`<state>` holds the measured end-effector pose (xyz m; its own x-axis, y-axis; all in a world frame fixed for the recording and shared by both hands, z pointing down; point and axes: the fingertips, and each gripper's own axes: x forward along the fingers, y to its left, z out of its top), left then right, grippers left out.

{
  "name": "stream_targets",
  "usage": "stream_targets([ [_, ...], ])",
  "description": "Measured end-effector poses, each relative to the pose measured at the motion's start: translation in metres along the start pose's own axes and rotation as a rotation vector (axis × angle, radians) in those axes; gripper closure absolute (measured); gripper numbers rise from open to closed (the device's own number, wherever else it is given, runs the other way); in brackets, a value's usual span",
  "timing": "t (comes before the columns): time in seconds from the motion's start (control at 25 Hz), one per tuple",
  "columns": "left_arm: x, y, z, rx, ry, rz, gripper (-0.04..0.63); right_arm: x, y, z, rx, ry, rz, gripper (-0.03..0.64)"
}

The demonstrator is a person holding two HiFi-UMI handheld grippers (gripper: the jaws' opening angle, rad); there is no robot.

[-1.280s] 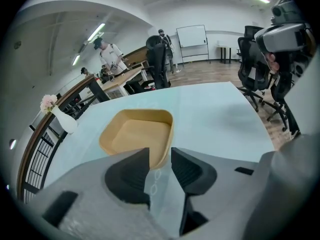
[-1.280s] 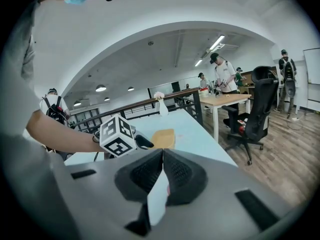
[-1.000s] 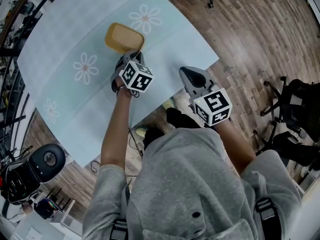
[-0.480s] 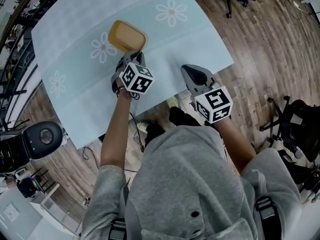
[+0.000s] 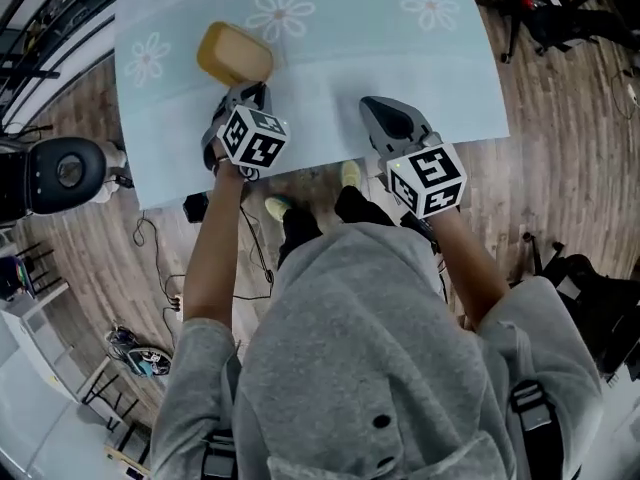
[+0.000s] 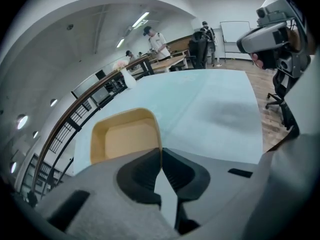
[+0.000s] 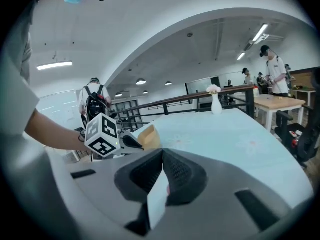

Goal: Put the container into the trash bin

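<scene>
The yellow container [image 5: 234,54] is a shallow rounded tub, just over the light blue tablecloth [image 5: 340,58] near its left end. My left gripper [image 5: 243,96] is shut on the tub's near rim. In the left gripper view the container [image 6: 125,139] fills the space ahead of the left gripper [image 6: 161,150], its edge pinched between the pads. My right gripper [image 5: 380,113] hovers by the table's front edge, shut and holding nothing. The right gripper view shows the right gripper [image 7: 163,151] shut, with the container [image 7: 149,136] off to its left. A black round bin [image 5: 60,173] stands on the floor at the left.
Wooden floor surrounds the table, with cables [image 5: 150,238] lying left of my feet. Office chairs [image 5: 540,13] stand at the upper right. A white vase [image 7: 214,104] sits at the table's far end. People stand by desks in the background.
My left gripper has carried the container leftward along the table, past a flower print toward the left end. The right gripper moved the same way. The black bin has come closer into view.
</scene>
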<state>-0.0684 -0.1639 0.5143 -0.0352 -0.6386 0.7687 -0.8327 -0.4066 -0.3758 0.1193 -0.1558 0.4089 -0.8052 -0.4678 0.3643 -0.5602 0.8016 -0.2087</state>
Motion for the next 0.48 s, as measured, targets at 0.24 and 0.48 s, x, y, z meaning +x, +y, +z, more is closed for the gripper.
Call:
stream_targets([
  [0.24, -0.048, 0.041, -0.097, -0.155, 0.082, 0.101, 0.566, 0.048, 0.079, 0.008, -0.075, 0.033, 0.174, 0.591],
  [0.48, -0.105, 0.082, -0.202, -0.294, 0.154, 0.195, 0.566, 0.1, 0.175, 0.012, -0.142, 0.069, 0.335, 0.591],
])
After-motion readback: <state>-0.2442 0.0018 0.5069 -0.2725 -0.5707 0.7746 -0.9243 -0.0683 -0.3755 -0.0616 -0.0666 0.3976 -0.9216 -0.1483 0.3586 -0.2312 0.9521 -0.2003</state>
